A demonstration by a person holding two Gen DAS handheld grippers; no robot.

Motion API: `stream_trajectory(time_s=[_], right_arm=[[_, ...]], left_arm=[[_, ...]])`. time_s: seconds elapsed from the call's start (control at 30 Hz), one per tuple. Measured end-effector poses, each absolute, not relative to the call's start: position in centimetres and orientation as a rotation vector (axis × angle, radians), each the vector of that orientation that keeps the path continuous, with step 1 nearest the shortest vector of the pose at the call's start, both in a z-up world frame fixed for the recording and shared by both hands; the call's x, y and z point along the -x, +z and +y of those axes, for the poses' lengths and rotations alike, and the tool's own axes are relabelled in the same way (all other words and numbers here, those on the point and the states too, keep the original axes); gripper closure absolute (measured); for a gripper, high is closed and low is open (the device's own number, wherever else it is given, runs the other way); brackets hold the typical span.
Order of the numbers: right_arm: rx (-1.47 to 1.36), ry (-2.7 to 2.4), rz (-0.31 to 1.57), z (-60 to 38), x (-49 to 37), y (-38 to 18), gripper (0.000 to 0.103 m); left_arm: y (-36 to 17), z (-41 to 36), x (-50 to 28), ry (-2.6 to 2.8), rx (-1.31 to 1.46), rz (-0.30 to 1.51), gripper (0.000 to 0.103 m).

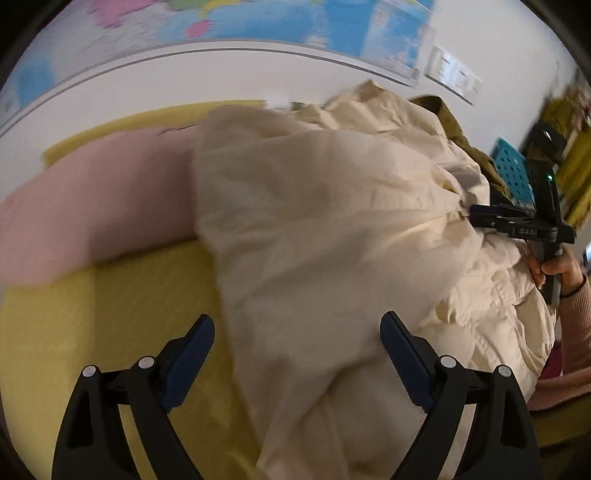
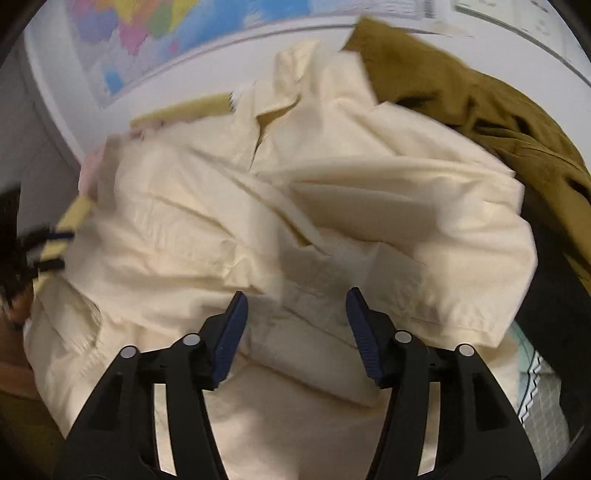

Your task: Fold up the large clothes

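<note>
Left wrist view: a cream shirt (image 1: pixel 314 221) lies heaped on a yellow bed (image 1: pixel 122 306), spreading ahead of and under the left gripper (image 1: pixel 297 345), whose jaws stand wide apart, gripping nothing. The right gripper (image 2: pixel 295 321) is also parted, hovering just above the shirt. The cloth looks light, soft and limp, so it should crease easily; a hem or sleeve edge seems the best hold. An olive garment (image 2: pixel 480 110) lies beyond; a map (image 1: pixel 258 18) hangs on the wall.

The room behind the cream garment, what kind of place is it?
Likely a bedroom or living room at home: a yellow cushioned surface, a pink pillow, a colourful wall map, and an olive garment heaped beside the cream garment.
</note>
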State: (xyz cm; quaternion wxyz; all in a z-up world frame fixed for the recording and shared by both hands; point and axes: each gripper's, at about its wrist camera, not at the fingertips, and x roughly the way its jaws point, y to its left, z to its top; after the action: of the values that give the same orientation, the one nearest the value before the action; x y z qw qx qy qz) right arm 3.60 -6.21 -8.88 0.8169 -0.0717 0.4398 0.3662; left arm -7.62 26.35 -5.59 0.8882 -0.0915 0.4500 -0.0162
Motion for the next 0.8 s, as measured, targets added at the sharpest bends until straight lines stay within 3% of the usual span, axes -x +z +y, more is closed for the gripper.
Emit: stream_trajectory(time_s=[0.13,0.43,0.8], right_arm=[[0.024,0.826,0.864,-9.6,-1.9,-6.0,0.027],[-0.23,0.821,0.846,-20.2,1.4,-5.7,0.015],[-0.475,0.738,0.938,-28.9,5.3,-11.3,0.011]], left_arm=[[-5.3,27.8,11.3,0.011,0.264,0.927,0.014],[-8.0,27.3,16.0,-0.01,0.442,0.965,0.01],[-8.5,26.4,19.0,-0.108,0.547,0.931,0.007]])
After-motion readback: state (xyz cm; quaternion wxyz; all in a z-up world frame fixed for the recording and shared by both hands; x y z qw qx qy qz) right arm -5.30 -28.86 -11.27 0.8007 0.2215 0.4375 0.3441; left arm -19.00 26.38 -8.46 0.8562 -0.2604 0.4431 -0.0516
